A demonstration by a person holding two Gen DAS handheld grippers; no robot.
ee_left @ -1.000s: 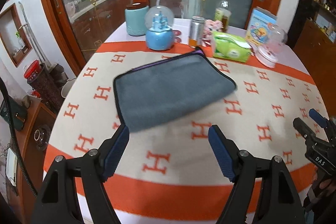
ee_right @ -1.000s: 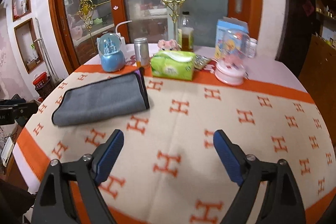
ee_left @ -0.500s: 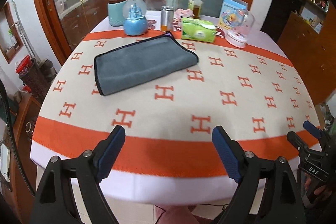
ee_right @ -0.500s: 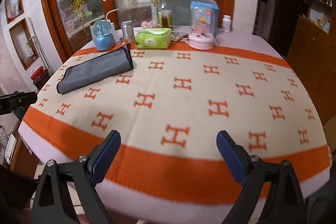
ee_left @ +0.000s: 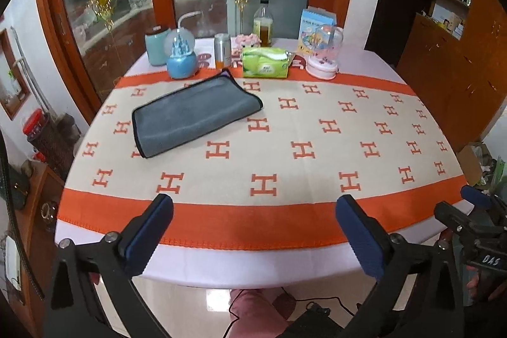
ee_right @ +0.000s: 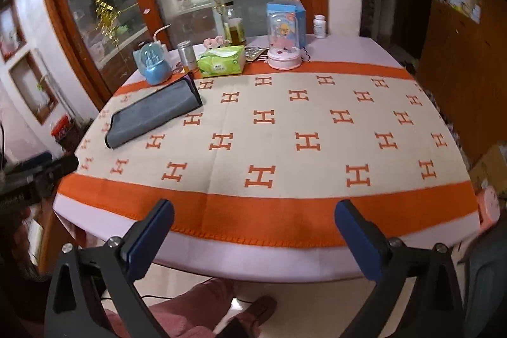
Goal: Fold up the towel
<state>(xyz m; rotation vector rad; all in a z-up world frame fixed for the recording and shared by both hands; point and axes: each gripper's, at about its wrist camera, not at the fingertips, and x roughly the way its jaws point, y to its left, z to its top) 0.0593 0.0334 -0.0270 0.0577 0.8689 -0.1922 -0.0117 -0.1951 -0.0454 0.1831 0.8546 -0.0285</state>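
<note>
1. We see one grey towel (ee_left: 193, 115) with a dark bound edge running round it.
2. It is folded into a flat oblong, one layer lying on another; a sliver of purple shows at its far corner.
3. It lies on the far left part of the cloth-covered table, set at a slant, its long side running from near left to far right.
4. From the right wrist view the towel (ee_right: 152, 113) looks flat, with its near left end slightly lifted.
5. Nothing rests on it.
</note>
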